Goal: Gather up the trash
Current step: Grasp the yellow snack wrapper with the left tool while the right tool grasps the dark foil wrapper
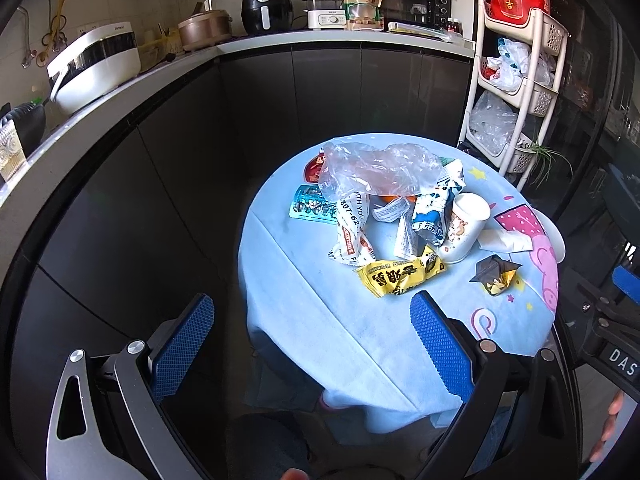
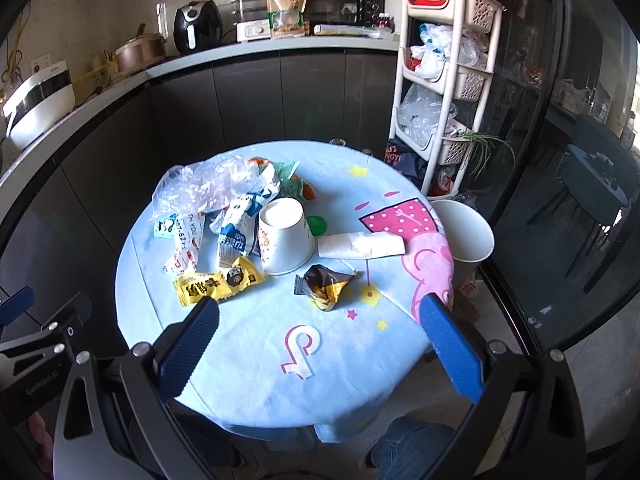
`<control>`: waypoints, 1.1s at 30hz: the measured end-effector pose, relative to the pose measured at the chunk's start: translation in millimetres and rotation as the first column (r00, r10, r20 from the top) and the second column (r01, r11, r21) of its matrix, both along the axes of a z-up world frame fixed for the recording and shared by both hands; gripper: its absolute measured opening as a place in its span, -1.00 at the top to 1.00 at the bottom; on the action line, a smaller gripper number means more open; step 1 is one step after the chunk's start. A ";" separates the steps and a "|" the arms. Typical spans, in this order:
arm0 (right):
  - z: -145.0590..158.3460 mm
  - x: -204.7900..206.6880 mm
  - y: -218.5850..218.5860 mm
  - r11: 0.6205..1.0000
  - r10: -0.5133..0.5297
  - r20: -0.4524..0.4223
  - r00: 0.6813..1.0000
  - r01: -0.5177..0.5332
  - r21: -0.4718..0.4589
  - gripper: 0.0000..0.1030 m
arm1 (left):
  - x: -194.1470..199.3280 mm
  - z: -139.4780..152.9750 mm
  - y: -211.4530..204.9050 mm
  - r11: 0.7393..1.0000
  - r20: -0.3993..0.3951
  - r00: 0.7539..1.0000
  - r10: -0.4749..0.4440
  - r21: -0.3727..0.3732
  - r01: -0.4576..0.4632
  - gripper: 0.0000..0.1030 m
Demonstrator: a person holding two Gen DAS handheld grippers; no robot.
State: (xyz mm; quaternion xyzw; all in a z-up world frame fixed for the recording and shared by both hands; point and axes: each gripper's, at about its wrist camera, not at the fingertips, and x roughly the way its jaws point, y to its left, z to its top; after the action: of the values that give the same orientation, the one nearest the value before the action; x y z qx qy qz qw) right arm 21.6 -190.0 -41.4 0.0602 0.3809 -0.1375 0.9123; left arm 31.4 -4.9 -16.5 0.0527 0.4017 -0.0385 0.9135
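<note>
We hold the left tongs [image 1: 312,344] and the right tongs [image 2: 320,344] spread apart and empty above the near edge of the round worktop [image 2: 340,352] with its blue cloth. The trash lies heaped toward the far side: a clear plastic bag [image 2: 200,186], a yellow wrapper [image 2: 218,280], an overturned paper cup [image 2: 284,236], a white napkin [image 2: 362,245] and a dark crumpled wrapper [image 2: 324,285] nearest the right tongs. A white bin [image 2: 464,228] stands beside the worktop's right edge

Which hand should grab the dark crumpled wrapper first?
Probably the right gripper: the dark wrapper lies just ahead between its open fingers, and the bin is on its side. The left gripper sits farther off.
</note>
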 end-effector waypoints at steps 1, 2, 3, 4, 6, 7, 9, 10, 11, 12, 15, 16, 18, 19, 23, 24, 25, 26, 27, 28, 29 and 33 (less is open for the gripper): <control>-2.5 2.5 -1.1 1.000 0.007 -0.002 1.000 -0.007 0.001 -0.94 | 2.4 -1.8 0.1 1.000 -0.003 1.000 -0.005 -0.005 0.005 -0.84; -4.9 5.7 -2.6 1.000 0.018 -0.002 1.000 -0.018 0.003 -0.94 | 5.1 -4.2 0.2 1.000 -0.006 1.000 -0.013 -0.009 0.013 -0.84; -8.2 10.4 -3.9 0.999 0.039 -0.004 0.999 -0.039 0.005 -0.94 | 7.9 -6.9 -0.2 1.000 -0.010 1.000 -0.024 -0.010 0.023 -0.84; -11.6 15.0 -5.4 0.998 0.063 -0.012 0.998 -0.063 0.002 -0.94 | 10.9 -9.7 -1.1 0.999 -0.012 0.999 -0.040 -0.009 0.040 -0.84; -20.0 23.0 -11.7 0.995 0.099 -0.030 0.995 -0.099 -0.001 -0.94 | 15.6 -16.1 -4.8 0.998 -0.020 0.997 -0.070 -0.010 0.070 -0.84; -25.2 25.4 -17.6 0.993 0.122 -0.030 0.992 -0.121 0.013 -0.94 | 18.2 -19.9 -6.4 0.995 -0.026 0.995 -0.094 -0.020 0.093 -0.84; -38.2 30.5 -31.2 0.988 0.151 -0.041 0.988 -0.149 0.043 -0.94 | 24.5 -28.6 -10.4 0.989 -0.040 0.989 -0.141 -0.051 0.139 -0.84; -46.0 34.2 -35.9 0.986 0.164 -0.055 0.985 -0.162 0.039 -0.94 | 28.0 -32.9 -12.7 0.985 -0.046 0.986 -0.162 -0.066 0.159 -0.84; -54.0 37.9 -39.4 0.984 0.177 -0.070 0.982 -0.175 0.025 -0.94 | 32.2 -37.4 -15.2 0.980 -0.053 0.981 -0.185 -0.085 0.180 -0.84; -65.4 43.6 -43.1 0.982 0.187 -0.101 0.977 -0.187 0.009 -0.94 | 35.4 -41.8 -19.5 0.976 -0.059 0.978 -0.202 -0.097 0.196 -0.82; -87.5 57.7 -50.8 0.977 0.213 -0.126 0.969 -0.206 0.062 -0.94 | 54.1 -58.1 -34.3 0.952 -0.107 0.952 -0.287 -0.143 0.271 -0.76; -93.7 63.1 -52.5 0.972 0.225 -0.126 0.966 -0.215 0.091 -0.93 | 58.8 -61.5 -38.7 0.946 -0.116 0.945 -0.304 -0.151 0.286 -0.73; -102.7 73.0 -54.8 0.971 0.230 -0.129 0.965 -0.217 0.103 -0.93 | 72.6 -70.2 -50.9 0.927 -0.137 0.924 -0.357 -0.175 0.332 -0.63; -108.2 79.2 -55.7 0.967 0.241 -0.126 0.962 -0.228 0.111 -0.88 | 80.0 -74.2 -56.6 0.919 -0.142 0.915 -0.377 -0.179 0.351 -0.59; -121.5 93.8 -59.2 0.954 0.276 -0.115 0.954 -0.257 0.153 -0.81 | 105.6 -92.7 -75.5 0.901 -0.188 0.885 -0.426 -0.173 0.397 -0.49; -123.0 96.5 -60.9 0.953 0.280 -0.117 0.953 -0.261 0.154 -0.76 | 111.5 -98.4 -80.4 0.898 -0.202 0.878 -0.435 -0.165 0.407 -0.46; -124.2 97.8 -61.9 0.951 0.286 -0.113 0.951 -0.267 0.157 -0.63 | 114.9 -101.8 -84.4 0.897 -0.210 0.873 -0.439 -0.155 0.414 -0.45; -125.3 99.4 -63.1 0.948 0.295 -0.109 0.949 -0.276 0.159 -0.54 | 119.0 -107.2 -88.5 0.896 -0.220 0.869 -0.443 -0.136 0.422 -0.44; -126.9 100.0 -64.0 0.945 0.303 -0.112 0.946 -0.284 0.161 -0.27 | 121.0 -111.0 -90.9 0.895 -0.223 0.867 -0.446 -0.124 0.428 -0.44; -128.6 100.1 -66.3 0.943 0.306 -0.117 0.945 -0.284 0.173 0.02 | 123.5 -114.2 -92.8 0.893 -0.230 0.863 -0.450 -0.120 0.434 -0.44; -129.1 101.5 -69.5 0.940 0.308 -0.116 0.944 -0.283 0.190 0.04 | 127.7 -118.6 -95.6 0.891 -0.244 0.857 -0.454 -0.120 0.438 -0.44; -125.3 93.4 -76.8 0.938 0.307 -0.103 0.946 -0.283 0.200 0.27 | 137.3 -130.4 -100.1 0.899 -0.272 0.857 -0.437 -0.102 0.426 -0.47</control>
State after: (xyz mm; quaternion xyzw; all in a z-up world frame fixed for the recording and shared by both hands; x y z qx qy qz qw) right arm 115.0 -266.8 -166.7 0.0765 0.4566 0.0329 0.8857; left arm 168.7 -105.0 -146.9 0.1177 0.5074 -0.2571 0.8140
